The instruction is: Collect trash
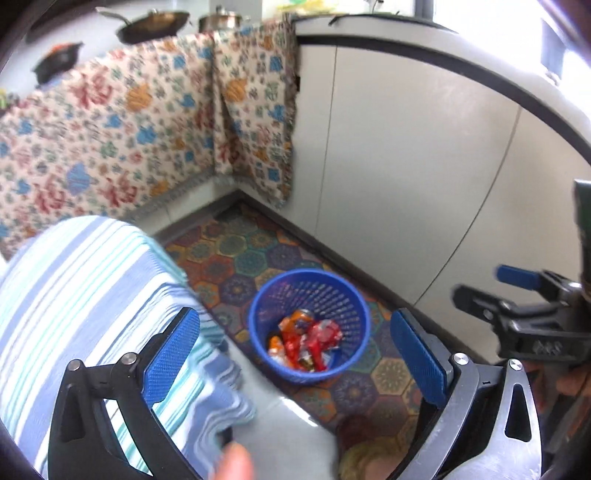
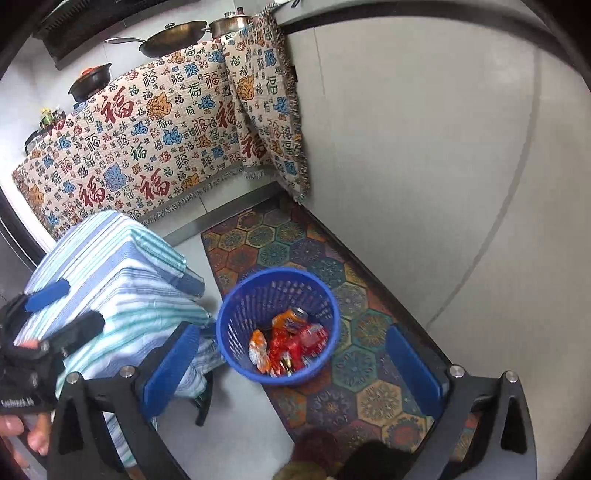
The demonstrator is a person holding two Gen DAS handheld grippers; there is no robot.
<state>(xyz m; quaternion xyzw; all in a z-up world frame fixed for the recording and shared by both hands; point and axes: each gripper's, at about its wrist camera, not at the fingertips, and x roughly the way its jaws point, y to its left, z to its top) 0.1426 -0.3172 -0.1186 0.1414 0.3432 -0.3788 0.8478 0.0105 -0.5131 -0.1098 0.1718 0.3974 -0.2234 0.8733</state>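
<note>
Standing on the patterned hexagon rug [image 2: 354,332], the blue mesh basket [image 2: 236,332] serves as the landmark here, and everything else is placed from it. Largest is the white cabinet front [image 2: 424,147], rising behind and to the right of the basket along the rug's far edge. Next is the printed cloth [image 2: 147,147] with red and blue characters, draped over the counter up and to the left of the basket, with a wok [image 2: 173,37], a steel pot [image 2: 231,24] and a dark clay pot [image 2: 90,83] on the counter beyond it. Closer, just left of the basket, sits a stool or small stand under a blue-and-white striped cover [image 2: 110,280].

Both tongs hang above the basket, looking down into it. The left gripper [image 1: 295,354] has its blue pads spread wide on either side of the basket, with nothing between them. The right gripper [image 2: 291,369] is likewise spread fully apart and carries nothing; it also shows at the right edge of the left wrist view.

Smallest is the trash: crumpled red and orange wrappers [image 2: 295,347] and a crushed orange can [image 2: 290,317] lie at the bottom of the basket, inside its wall, in a loose pile touching one another
</note>
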